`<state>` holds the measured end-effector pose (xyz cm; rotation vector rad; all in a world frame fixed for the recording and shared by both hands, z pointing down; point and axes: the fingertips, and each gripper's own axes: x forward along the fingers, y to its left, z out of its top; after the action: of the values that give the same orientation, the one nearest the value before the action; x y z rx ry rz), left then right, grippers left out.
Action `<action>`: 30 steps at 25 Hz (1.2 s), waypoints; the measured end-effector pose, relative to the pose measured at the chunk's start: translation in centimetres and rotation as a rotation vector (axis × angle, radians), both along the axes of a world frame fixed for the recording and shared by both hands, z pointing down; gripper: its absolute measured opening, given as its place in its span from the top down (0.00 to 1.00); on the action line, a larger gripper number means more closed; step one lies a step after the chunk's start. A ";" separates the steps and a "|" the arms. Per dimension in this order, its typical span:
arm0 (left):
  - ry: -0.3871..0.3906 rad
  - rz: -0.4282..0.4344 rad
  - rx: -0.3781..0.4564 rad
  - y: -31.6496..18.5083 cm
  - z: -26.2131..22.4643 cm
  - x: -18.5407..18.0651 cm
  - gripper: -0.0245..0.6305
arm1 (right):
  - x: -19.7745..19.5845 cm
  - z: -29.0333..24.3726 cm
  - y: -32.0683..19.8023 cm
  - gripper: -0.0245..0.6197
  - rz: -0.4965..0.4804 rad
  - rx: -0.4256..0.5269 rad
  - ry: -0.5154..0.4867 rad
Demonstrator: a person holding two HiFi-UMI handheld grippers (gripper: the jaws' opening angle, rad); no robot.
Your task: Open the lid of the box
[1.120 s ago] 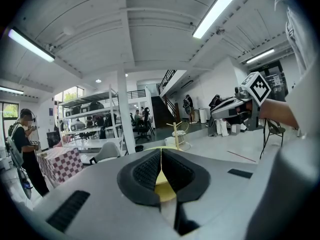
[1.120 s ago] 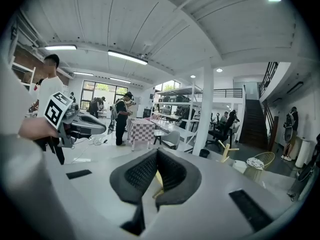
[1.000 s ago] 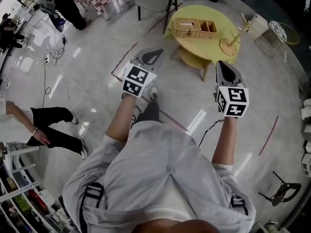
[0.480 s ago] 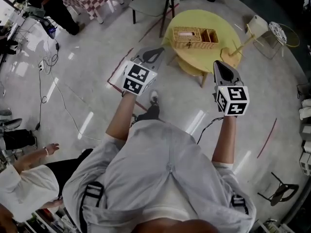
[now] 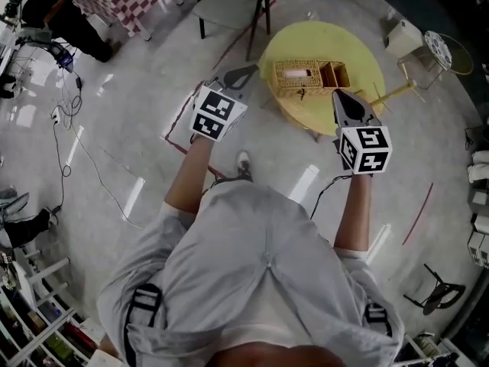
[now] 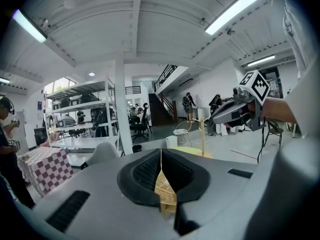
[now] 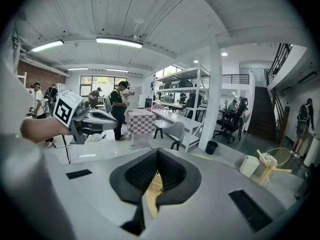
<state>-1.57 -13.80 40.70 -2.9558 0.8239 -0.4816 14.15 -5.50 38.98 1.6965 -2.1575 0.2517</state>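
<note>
**Box** (image 5: pixel 308 78). A woven box lying on the near half of the round yellow table (image 5: pixel 359 48), a little left of its middle as seen in the head view. Its left part looks covered, with a pale patch on top. Its right end shows a darker open compartment. The lid appears to be down; its hinge or catch is too small to tell. Nothing touches the box.

**Right gripper** (image 5: pixel 338 95). The fingers (image 7: pixel 142 171) are pressed together with nothing between them. In the head view the tip lies over the table's near edge, just beside the box's right end but apart from it. Its own view shows a sliver of wicker and yellow table below the closed seam.

**Left gripper** (image 5: pixel 246 72). The fingers (image 6: pixel 147 171) are likewise together and empty. It hangs over the floor (image 5: pixel 137 128), beside the table's left rim and near the box's left end, which shows under the tips in its own view.

**Change.** A second ago both tips stood well short of the table, over bare floor. Since then the table and box have drawn steadily nearer to them in the head view. The approach looks nearly done, yet opening has not begun.

**Outlook.** The fingers would likely have to part, or a closed tip slip under the lid's edge. A light woven box may slide, so the other gripper may need to steady it.

**Surroundings.** A grey chair (image 5: pixel 229 6) stands beyond the table.
</note>
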 end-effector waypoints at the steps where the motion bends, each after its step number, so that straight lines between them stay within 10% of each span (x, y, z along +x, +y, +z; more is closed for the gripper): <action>1: -0.001 0.005 -0.005 -1.2 0.4 0.2 0.91 | 0.1 0.3 -1.1 0.93 0.007 -0.009 -0.001; 15: -0.021 0.102 -0.067 -11.3 3.9 3.0 0.91 | 3.0 6.3 -12.1 0.92 0.088 -0.139 0.051; 30: -0.119 -0.013 -0.287 -12.0 13.7 7.2 0.91 | 7.3 20.0 -12.6 0.71 0.012 -0.428 -0.093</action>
<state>5.67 -25.84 54.40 -3.1379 0.8243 -0.8335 21.49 -18.13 59.02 1.4734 -1.9750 0.7497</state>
